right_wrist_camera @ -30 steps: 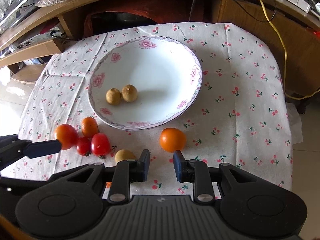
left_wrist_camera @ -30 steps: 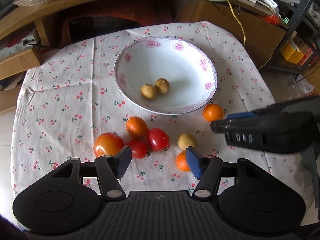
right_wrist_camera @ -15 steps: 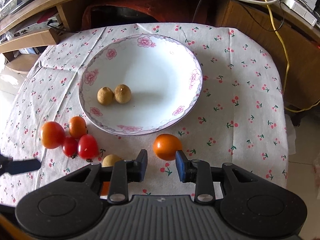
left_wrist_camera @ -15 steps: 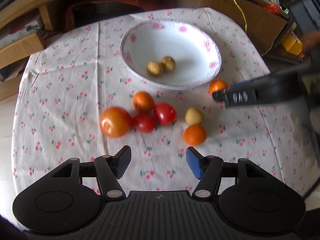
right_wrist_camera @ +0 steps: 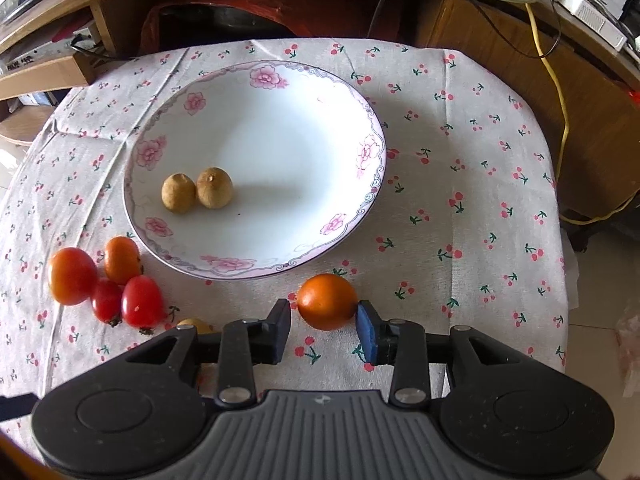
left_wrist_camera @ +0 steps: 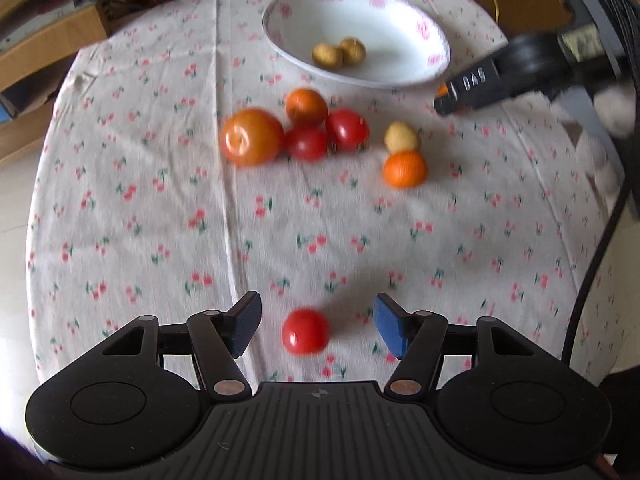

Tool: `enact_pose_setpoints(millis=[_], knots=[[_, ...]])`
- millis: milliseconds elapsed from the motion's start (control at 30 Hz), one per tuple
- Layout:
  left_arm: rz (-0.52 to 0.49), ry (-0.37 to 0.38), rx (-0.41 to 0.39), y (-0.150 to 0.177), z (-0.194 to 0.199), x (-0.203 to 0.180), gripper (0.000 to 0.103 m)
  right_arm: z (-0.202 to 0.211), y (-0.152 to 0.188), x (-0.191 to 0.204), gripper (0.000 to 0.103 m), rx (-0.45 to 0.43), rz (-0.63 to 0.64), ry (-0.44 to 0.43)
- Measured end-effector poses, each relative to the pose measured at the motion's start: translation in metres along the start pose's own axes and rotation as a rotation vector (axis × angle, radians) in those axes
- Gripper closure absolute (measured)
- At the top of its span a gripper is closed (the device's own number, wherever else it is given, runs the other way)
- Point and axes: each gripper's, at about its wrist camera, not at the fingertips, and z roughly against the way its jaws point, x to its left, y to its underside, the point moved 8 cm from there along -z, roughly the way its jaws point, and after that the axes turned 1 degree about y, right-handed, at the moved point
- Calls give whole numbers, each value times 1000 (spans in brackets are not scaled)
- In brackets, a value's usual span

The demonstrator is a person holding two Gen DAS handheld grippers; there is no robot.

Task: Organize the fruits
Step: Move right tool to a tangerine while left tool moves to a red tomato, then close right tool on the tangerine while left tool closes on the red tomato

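A white flowered plate (right_wrist_camera: 370,168) holds two brown longans (right_wrist_camera: 179,193) on a cherry-print cloth. In the right wrist view my right gripper (right_wrist_camera: 323,330) is open, and a small orange (right_wrist_camera: 327,301) sits on the cloth between its fingertips. The right pad touches it; the left pad stands slightly off. In the left wrist view my left gripper (left_wrist_camera: 318,322) is open low over the near cloth, with a red tomato (left_wrist_camera: 306,331) between its fingers, untouched. Further off lie a large tomato (left_wrist_camera: 251,137), several smaller fruits beside it, a loose longan (left_wrist_camera: 402,137) and another orange (left_wrist_camera: 405,169). The right gripper (left_wrist_camera: 472,88) shows beside the plate (left_wrist_camera: 436,36).
A wooden desk (right_wrist_camera: 500,40) with cables, one of them a yellow cable (right_wrist_camera: 554,80), stands behind the round table. Cardboard boxes (right_wrist_camera: 40,72) sit at the back left. The cloth's edge (right_wrist_camera: 560,240) drops off at the right, with floor beyond.
My left gripper has pulled back toward the near edge, and a red tomato has come into view between its fingers. My right gripper has moved forward, so the orange sits between its tips.
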Motion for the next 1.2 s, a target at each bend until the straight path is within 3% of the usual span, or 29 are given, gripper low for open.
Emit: enact_pose_setpoints(millis=[233,600,1200], knots=[[19,-14,35,9,-12,7,41,-10,4,2,69,20,15,-5],[-11,-43,24,11,-12,3,51,-2,19,6,72,33,86,-5],[-39,-68,13,14,-10,4,50,30,99,40,72,77,247,-51]])
